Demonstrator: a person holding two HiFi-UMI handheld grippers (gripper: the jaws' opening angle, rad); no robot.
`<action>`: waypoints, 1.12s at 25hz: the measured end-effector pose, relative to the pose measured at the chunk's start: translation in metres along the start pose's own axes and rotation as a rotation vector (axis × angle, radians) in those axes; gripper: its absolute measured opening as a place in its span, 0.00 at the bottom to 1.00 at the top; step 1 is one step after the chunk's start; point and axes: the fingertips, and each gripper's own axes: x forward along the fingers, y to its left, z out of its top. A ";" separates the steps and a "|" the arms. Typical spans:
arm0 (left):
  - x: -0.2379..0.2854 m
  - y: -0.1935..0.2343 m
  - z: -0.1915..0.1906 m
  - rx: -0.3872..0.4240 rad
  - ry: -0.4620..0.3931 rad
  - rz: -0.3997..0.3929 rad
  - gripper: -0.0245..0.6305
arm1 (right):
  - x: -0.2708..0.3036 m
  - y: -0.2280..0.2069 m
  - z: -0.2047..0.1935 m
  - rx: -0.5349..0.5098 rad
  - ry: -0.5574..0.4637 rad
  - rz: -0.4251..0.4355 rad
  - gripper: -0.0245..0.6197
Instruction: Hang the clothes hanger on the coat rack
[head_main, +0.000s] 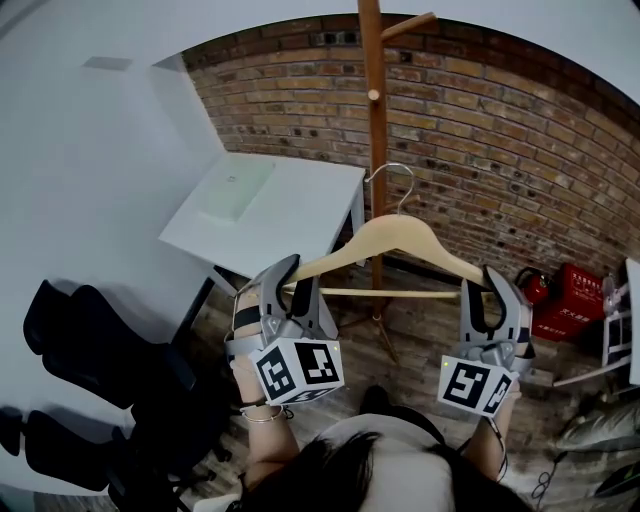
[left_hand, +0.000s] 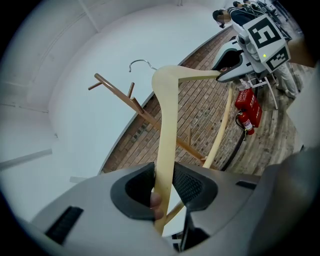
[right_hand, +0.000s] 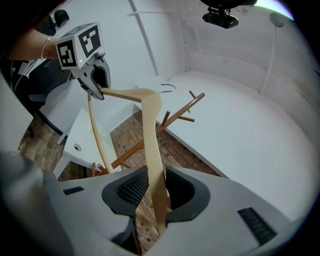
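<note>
Left gripper (head_main: 298, 276) and right gripper (head_main: 481, 286) both clamp one hanger (head_main: 395, 232); one coat rack (head_main: 375, 120) stands behind.

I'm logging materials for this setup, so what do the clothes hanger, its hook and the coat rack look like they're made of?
Clothes hanger: probably pale wood with a smooth, light finish, given its even cream-tan colour; plastic can't be ruled out.
Hook: looks like metal wire, being thin and silvery.
Coat rack: seems to be wood with a warmer reddish-brown stain, a round pole with angled pegs.
</note>
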 end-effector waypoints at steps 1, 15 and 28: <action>0.004 0.001 0.000 0.001 0.003 0.001 0.20 | 0.005 -0.001 -0.001 0.000 -0.002 0.001 0.22; 0.048 0.013 0.008 -0.005 0.034 0.036 0.20 | 0.059 -0.012 -0.008 0.001 -0.049 0.026 0.22; 0.069 0.025 0.007 -0.014 0.053 0.051 0.20 | 0.089 -0.016 -0.003 -0.002 -0.072 0.037 0.22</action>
